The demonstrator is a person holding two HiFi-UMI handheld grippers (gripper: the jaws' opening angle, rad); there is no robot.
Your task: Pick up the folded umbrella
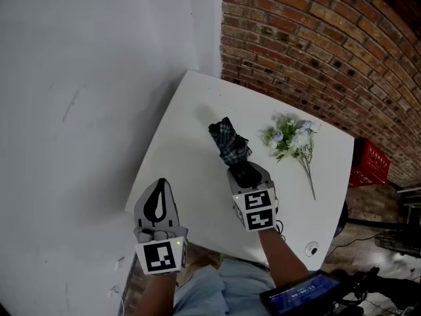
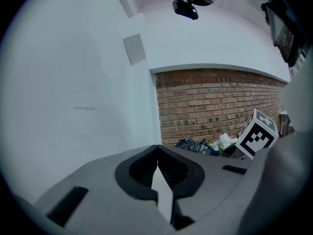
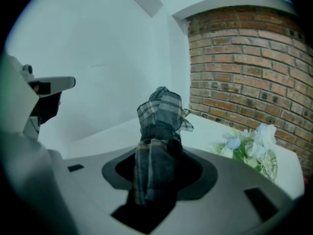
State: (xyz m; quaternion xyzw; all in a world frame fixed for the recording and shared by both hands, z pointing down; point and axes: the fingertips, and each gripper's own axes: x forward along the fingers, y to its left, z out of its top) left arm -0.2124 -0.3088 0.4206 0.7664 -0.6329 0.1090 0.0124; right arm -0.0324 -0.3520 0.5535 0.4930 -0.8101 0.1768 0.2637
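The folded umbrella (image 1: 229, 143), dark plaid cloth, sticks out forward from my right gripper (image 1: 244, 174) above the white table (image 1: 191, 130). In the right gripper view the umbrella (image 3: 157, 146) fills the gap between the jaws, which are shut on it, and its bunched end points up and away. My left gripper (image 1: 158, 203) hangs at the table's near left corner, jaws shut with nothing between them. In the left gripper view its fingertips (image 2: 157, 153) meet, and the umbrella (image 2: 197, 145) shows small at the right, near the right gripper's marker cube (image 2: 257, 134).
A bunch of artificial flowers (image 1: 293, 141) lies on the table right of the umbrella; the flowers (image 3: 251, 148) also show in the right gripper view. A white wall (image 1: 85, 84) stands at the left, a brick wall (image 1: 316, 45) behind. A red crate (image 1: 370, 163) sits beyond the table's right edge.
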